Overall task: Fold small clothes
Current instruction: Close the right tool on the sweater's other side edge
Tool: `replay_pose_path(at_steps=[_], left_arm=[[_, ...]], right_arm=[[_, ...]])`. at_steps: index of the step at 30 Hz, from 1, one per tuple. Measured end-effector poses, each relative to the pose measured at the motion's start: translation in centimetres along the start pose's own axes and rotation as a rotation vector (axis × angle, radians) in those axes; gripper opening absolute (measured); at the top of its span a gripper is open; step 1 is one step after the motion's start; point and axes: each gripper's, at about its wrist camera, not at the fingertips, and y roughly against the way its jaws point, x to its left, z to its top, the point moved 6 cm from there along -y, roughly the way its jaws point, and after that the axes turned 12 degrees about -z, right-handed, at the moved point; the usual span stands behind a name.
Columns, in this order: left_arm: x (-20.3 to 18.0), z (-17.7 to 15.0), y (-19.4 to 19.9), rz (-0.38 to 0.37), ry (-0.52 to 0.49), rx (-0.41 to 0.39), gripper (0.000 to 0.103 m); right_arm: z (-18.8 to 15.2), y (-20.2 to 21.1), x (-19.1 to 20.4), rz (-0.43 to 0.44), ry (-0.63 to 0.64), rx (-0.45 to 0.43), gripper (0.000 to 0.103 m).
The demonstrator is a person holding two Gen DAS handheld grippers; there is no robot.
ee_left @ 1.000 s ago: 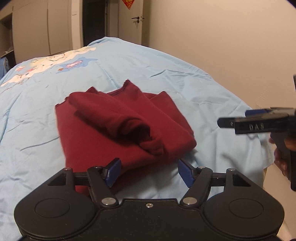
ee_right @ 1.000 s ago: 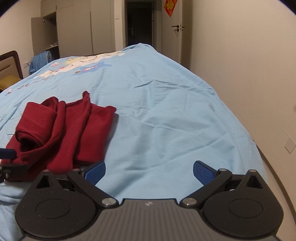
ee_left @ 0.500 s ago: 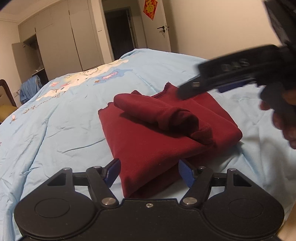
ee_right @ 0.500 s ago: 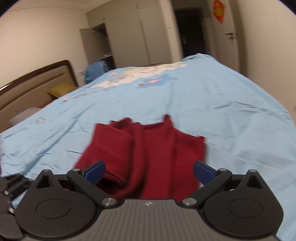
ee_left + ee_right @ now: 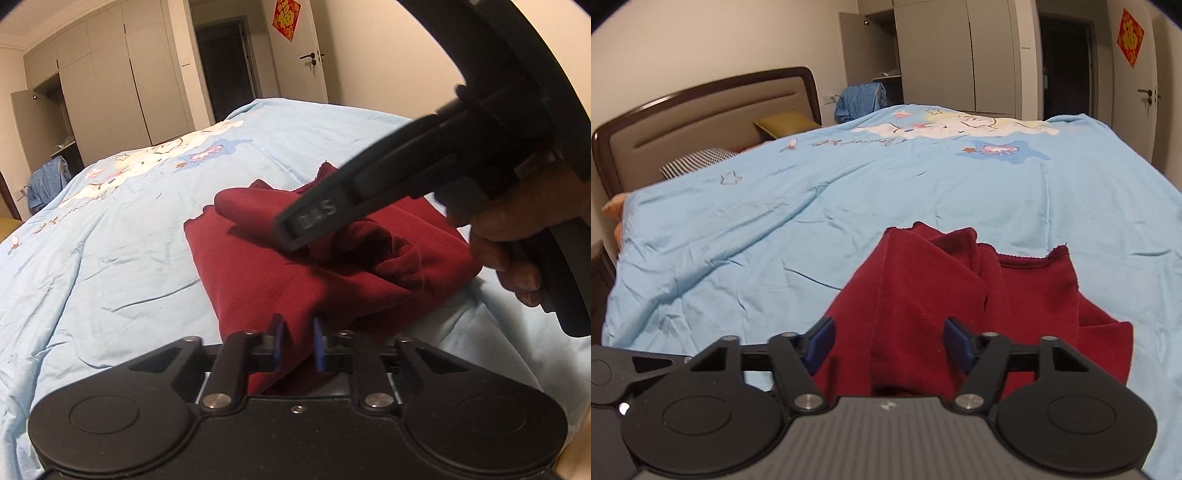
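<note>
A dark red garment [image 5: 288,280], partly folded with a rolled sleeve on top, lies on the light blue bedspread [image 5: 110,236]. My left gripper [image 5: 298,341] is shut on the garment's near edge. My right gripper [image 5: 889,343] is open, its blue pads on either side of the garment's near folded part [image 5: 923,295]. In the left wrist view the right gripper's finger [image 5: 325,218] reaches over the garment from the right, with the hand that holds it behind.
The bed fills both views, with a cartoon print [image 5: 960,125] and a brown headboard [image 5: 701,110] with pillows at the left. Wardrobes, a dark doorway and a door [image 5: 295,55] stand beyond the bed. A wall runs along the right side.
My left gripper has closed on the garment's near edge. My right gripper has swung left over the garment and come lower, its jaws narrower but still open.
</note>
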Motion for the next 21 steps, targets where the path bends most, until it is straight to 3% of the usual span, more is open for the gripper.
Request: replay_pose_path(at_steps=[5, 8, 15, 21], left_arm=[[0.0, 0.0, 0.1, 0.0, 0.005, -0.012, 0.004], [-0.1, 0.7, 0.3, -0.005, 0.018, -0.04, 0.003], [-1.1, 2.7, 1.3, -0.031, -0.017, -0.095, 0.003], [-2.5, 1.7, -0.1, -0.064, -0.078, -0.035, 0.003]], right_arm=[[-0.4, 0.5, -2.6, -0.012, -0.089, -0.008, 0.019], [-0.4, 0.9, -4.8, -0.011, -0.156, -0.025, 0.011], [-1.1, 2.8, -12.3, -0.008, -0.418, -0.064, 0.007], [-4.2, 3.0, -17.4, -0.044, -0.583, -0.033, 0.007]])
